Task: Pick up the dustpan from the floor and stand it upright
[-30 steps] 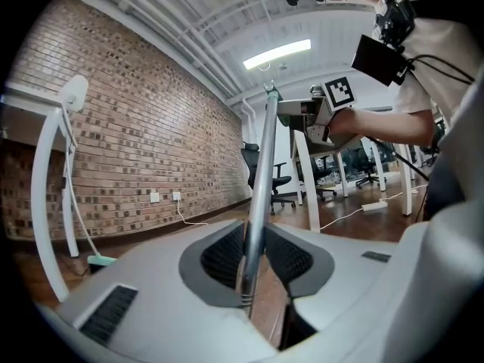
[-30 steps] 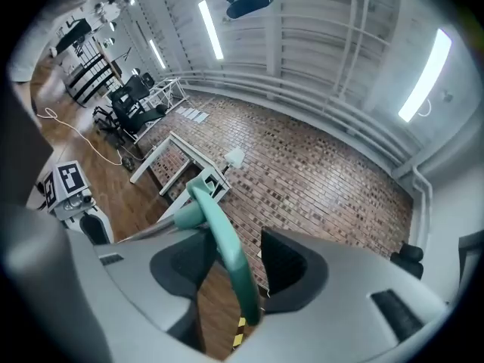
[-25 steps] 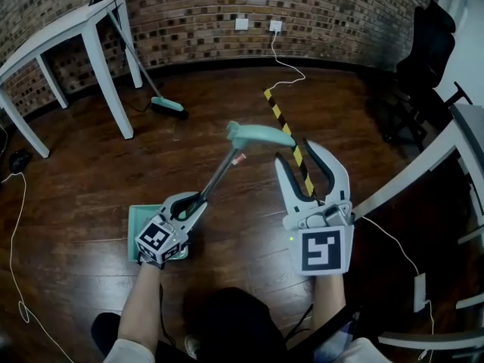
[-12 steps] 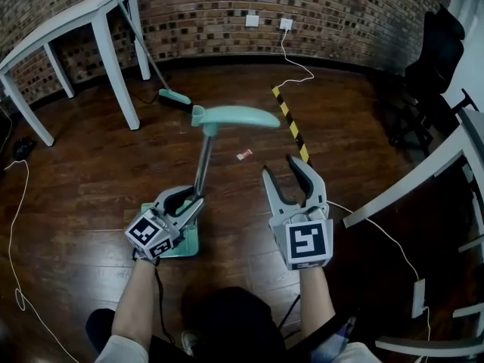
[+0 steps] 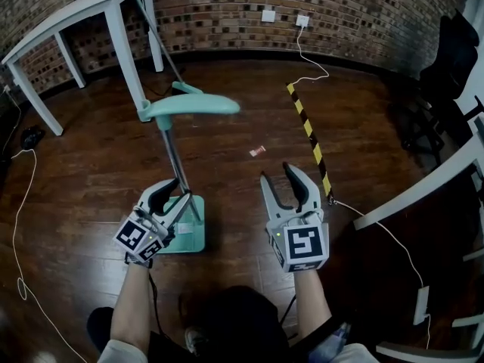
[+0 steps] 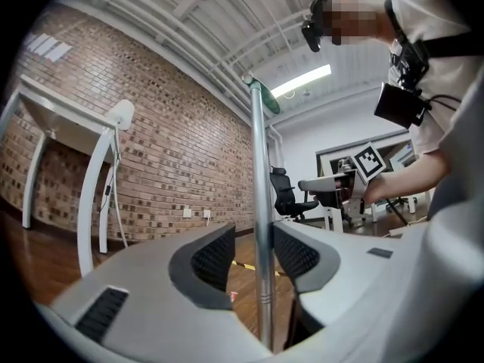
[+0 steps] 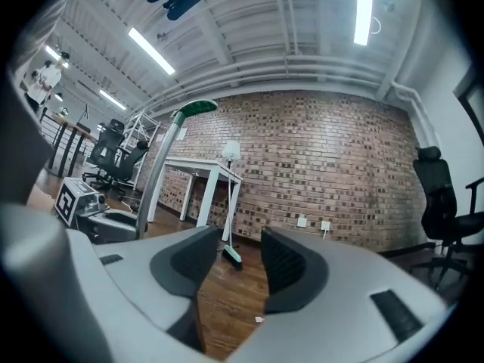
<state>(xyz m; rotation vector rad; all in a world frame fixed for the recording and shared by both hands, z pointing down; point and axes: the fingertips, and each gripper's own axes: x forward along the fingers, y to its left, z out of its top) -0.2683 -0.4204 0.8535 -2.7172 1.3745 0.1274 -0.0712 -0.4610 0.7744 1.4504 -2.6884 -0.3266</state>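
Note:
The dustpan stands upright: its teal pan rests on the wooden floor, and the metal pole rises to the teal handle. My left gripper is around the pole low down, just above the pan. Its jaws are opening. In the left gripper view the pole runs between the pads with a gap beside it, and nothing presses on it at my left gripper. My right gripper hangs open and empty to the right of the dustpan; my right gripper sees the handle to its left.
A white table stands at the back left with a broom leaning on it. A yellow-black tape strip and a small red scrap lie on the floor. A white desk and black chair are at the right.
The dustpan's pole swung from leaning right to upright, its handle moving left. My left gripper shifted left with it and its jaws widened. My right gripper came lower.

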